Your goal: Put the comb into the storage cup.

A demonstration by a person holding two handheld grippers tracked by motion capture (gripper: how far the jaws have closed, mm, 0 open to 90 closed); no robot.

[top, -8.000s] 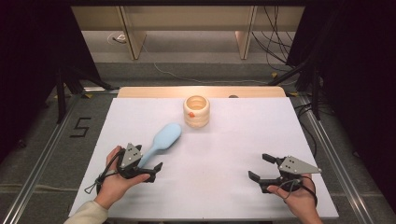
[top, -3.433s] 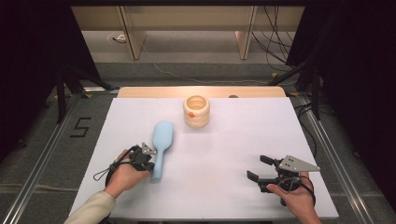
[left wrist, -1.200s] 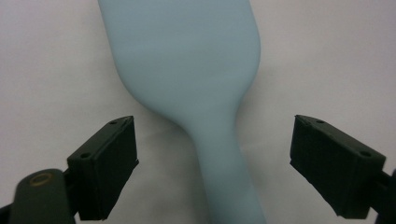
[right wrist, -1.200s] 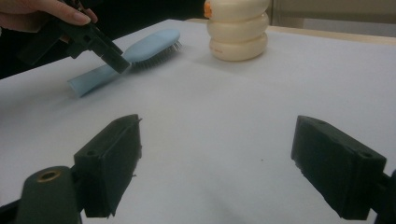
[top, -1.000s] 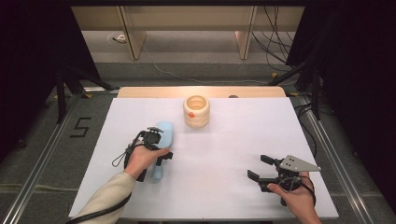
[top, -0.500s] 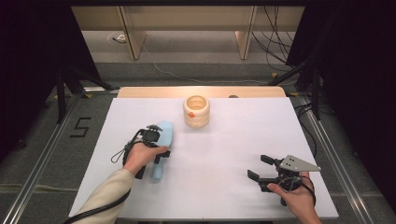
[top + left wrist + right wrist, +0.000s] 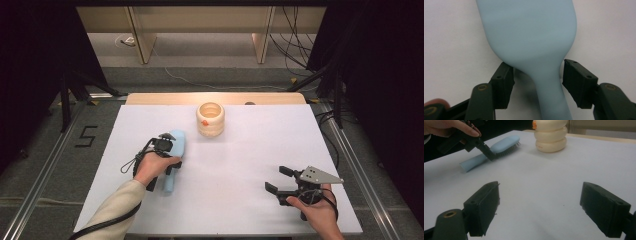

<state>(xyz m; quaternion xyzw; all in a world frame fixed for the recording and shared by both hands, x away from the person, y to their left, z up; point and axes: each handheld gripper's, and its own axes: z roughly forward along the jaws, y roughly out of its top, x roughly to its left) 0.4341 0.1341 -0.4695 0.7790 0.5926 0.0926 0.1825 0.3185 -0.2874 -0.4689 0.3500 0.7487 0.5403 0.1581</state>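
On the white table (image 7: 235,200), the left gripper (image 7: 164,145) sits over a light blue hairbrush (image 7: 172,167), whose handle trails back beneath the hand. A cream ribbed pot (image 7: 210,119) stands ahead and to its right. The right gripper (image 7: 281,180), jaws spread, rests well apart.

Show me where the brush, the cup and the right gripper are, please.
brush (image 7: 531,37): left gripper view, back of its head.
cup (image 7: 210,120): high view, outer wall.
right gripper (image 7: 280,179): high view, between its open jaws.

Brush (image 7: 174,150) on table (image 7: 240,200) left; cup (image 7: 210,119) behind (far centre).
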